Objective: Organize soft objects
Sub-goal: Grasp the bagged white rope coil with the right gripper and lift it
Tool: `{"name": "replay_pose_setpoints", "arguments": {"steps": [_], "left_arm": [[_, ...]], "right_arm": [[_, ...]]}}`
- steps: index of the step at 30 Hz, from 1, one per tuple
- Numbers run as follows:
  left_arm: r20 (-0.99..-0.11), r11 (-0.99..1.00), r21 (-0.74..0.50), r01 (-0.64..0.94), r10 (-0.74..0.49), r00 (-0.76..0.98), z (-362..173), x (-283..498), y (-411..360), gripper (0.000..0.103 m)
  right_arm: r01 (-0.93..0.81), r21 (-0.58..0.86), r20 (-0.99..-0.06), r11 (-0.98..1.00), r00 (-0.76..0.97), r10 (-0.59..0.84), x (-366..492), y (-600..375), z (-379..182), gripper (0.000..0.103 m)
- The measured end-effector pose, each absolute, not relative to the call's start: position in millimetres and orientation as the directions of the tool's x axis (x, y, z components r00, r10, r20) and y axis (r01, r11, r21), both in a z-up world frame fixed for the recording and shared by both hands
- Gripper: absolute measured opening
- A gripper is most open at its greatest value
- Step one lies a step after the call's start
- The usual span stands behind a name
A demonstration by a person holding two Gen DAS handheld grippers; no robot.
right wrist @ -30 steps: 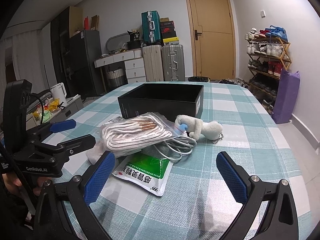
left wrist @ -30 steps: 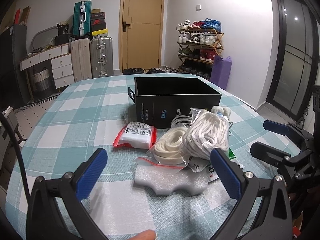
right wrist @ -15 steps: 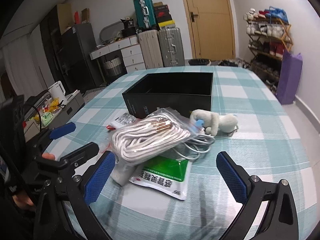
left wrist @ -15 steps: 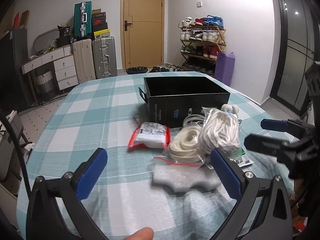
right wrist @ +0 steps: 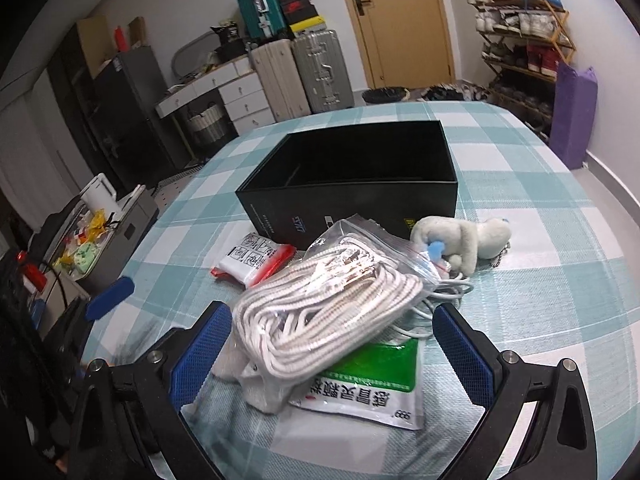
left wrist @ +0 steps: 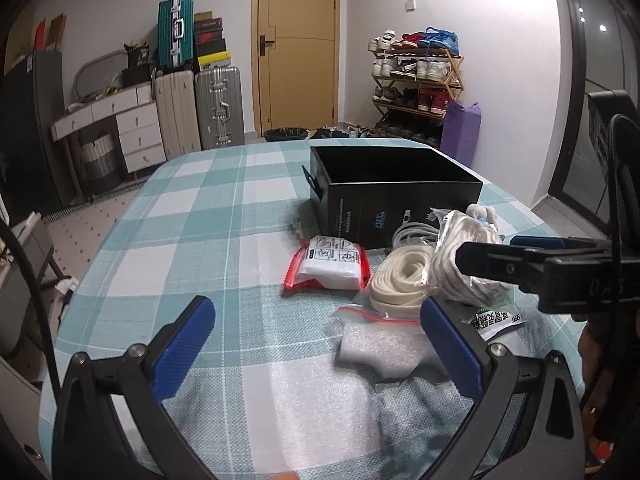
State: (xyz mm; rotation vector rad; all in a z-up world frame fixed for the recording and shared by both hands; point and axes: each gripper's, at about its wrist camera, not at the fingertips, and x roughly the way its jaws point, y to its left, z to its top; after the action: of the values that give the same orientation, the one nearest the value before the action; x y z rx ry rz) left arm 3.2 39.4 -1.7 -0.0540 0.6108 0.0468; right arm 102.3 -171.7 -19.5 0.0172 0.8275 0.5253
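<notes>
A black open box [left wrist: 394, 192] [right wrist: 360, 188] stands on the checked tablecloth. In front of it lies a pile: a clear bag of white cord [right wrist: 320, 320] [left wrist: 468, 264], a flat white lace coil [left wrist: 402, 280], a red-edged white packet [left wrist: 326, 266] [right wrist: 252, 262], a white foam piece [left wrist: 380, 350], a green-and-white sachet [right wrist: 368, 384] and a small white plush toy [right wrist: 464, 240]. My left gripper [left wrist: 316, 350] is open, low over the cloth left of the foam. My right gripper [right wrist: 332, 354] is open, its fingers either side of the cord bag.
The round table [left wrist: 192, 216] drops off on every side. Suitcases [left wrist: 218, 108], a white drawer unit [left wrist: 132, 128], a shoe rack [left wrist: 416, 80] and a purple bag [left wrist: 460, 134] stand beyond it by a closed door. The right gripper's finger [left wrist: 520, 258] crosses the left wrist view.
The right gripper has dropped and closed in on the pile, now straddling the cord bag. The left gripper has shifted left, so the pile sits further right in its view.
</notes>
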Motion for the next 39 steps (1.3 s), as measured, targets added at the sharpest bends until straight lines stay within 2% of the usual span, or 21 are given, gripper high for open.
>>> {"name": "replay_pose_setpoints", "arguments": {"steps": [13, 28, 33, 37, 39], "left_arm": [[-0.579, 0.998, -0.051, -0.044, 0.006, 0.815, -6, 3, 40, 0.103], [-0.575, 0.998, -0.044, -0.035, 0.003, 0.818, -6, 3, 39, 0.103], [-0.576, 0.998, -0.042, -0.036, 0.005, 0.818, -6, 3, 38, 0.103], [-0.577, 0.999, -0.042, -0.035, 0.004, 0.817, -6, 3, 37, 0.103], [-0.579, 0.999, -0.040, -0.032, 0.003, 0.816, -6, 3, 37, 0.103]], "right_arm": [[-0.400, 0.210, -0.708, 0.892, 0.567, 0.421, 111, -161, -22, 0.101], [-0.435, 0.187, -0.731, 0.881, 0.537, 0.421, 103, -197, -32, 0.090], [-0.467, 0.220, -0.721, 0.857, 0.513, 0.465, 102, -191, -33, 0.066], [-0.486, 0.256, -0.704, 0.836, 0.498, 0.506, 102, -189, -34, 0.056], [-0.498, 0.291, -0.690, 0.817, 0.482, 0.540, 101, -191, -35, 0.048]]}}
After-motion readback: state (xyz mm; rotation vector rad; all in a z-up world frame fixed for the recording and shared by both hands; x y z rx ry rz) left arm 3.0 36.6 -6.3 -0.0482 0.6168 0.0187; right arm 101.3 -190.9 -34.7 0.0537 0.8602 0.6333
